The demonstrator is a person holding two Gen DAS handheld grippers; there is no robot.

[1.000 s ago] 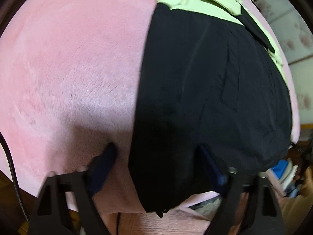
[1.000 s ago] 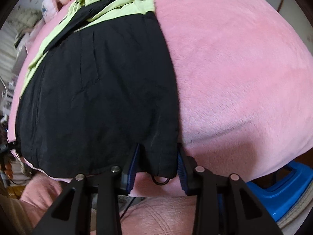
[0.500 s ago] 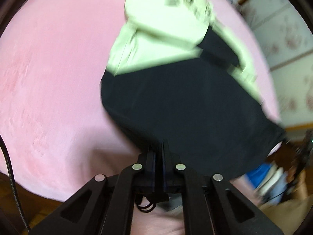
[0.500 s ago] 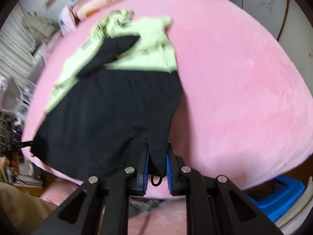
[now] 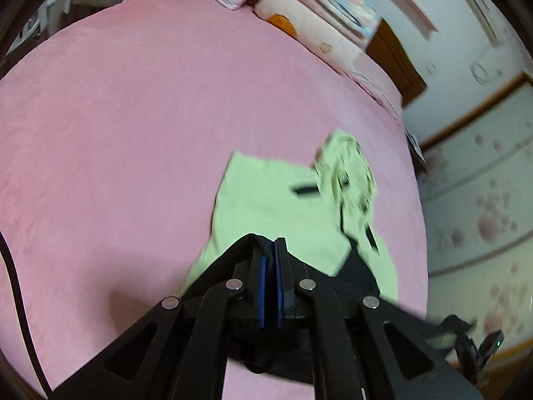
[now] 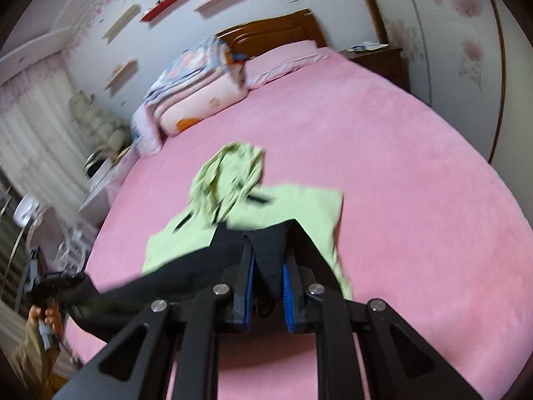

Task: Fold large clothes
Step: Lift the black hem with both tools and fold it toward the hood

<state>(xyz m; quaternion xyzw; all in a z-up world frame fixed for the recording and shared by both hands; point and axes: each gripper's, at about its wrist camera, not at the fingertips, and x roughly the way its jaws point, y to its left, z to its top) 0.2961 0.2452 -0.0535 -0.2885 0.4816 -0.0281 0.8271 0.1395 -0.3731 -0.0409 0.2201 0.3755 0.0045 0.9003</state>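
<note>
A large garment, black below and pale green [image 5: 276, 206] above, lies on the pink bed [image 5: 116, 133]. My left gripper [image 5: 269, 243] is shut on the black hem's corner, lifted above the bed. In the right wrist view my right gripper [image 6: 268, 250] is shut on a thick fold of the black hem [image 6: 266, 250], also raised. The black cloth [image 6: 160, 286] stretches left to the other gripper [image 6: 50, 286], held in a person's hand. The green hood [image 6: 230, 170] lies bunched beyond the hem.
Folded quilts and pillows [image 6: 200, 90] are stacked at the head of the bed by the wooden headboard [image 6: 276, 26]. A nightstand [image 6: 379, 56] stands at the far right, white furniture [image 6: 100, 180] on the left. Pink bedspread spreads wide around the garment.
The left gripper closed on the hem and the right tightened on it. Both rose and carried the black hem up and toward the green top; the cameras now see the whole bed.
</note>
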